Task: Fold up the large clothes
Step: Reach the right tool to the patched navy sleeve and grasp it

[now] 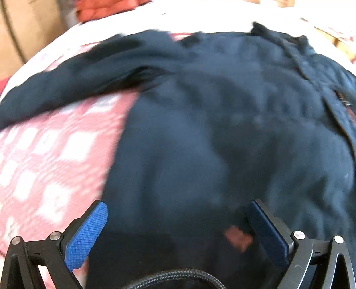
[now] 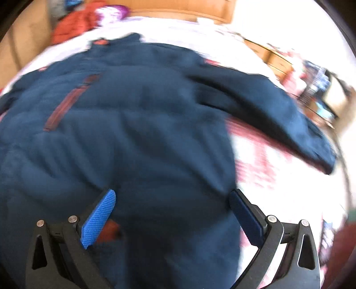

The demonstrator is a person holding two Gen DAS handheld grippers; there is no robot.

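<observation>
A large navy blue jacket (image 1: 211, 133) lies spread flat on a bed with a pink and white patterned cover (image 1: 49, 160). One sleeve (image 1: 73, 82) stretches out to the left. In the right wrist view the jacket (image 2: 133, 133) shows a red zipper strip (image 2: 69, 104) and a sleeve (image 2: 278, 104) reaching to the right. My left gripper (image 1: 175, 213) is open above the jacket's lower hem, holding nothing. My right gripper (image 2: 172, 202) is open above the jacket's lower body, holding nothing. Both views are blurred.
An orange-red cloth (image 2: 75, 24) lies at the bed's far left corner. A wooden headboard (image 2: 189, 9) runs along the back. A wooden shelf with small items (image 2: 316, 84) stands to the right of the bed.
</observation>
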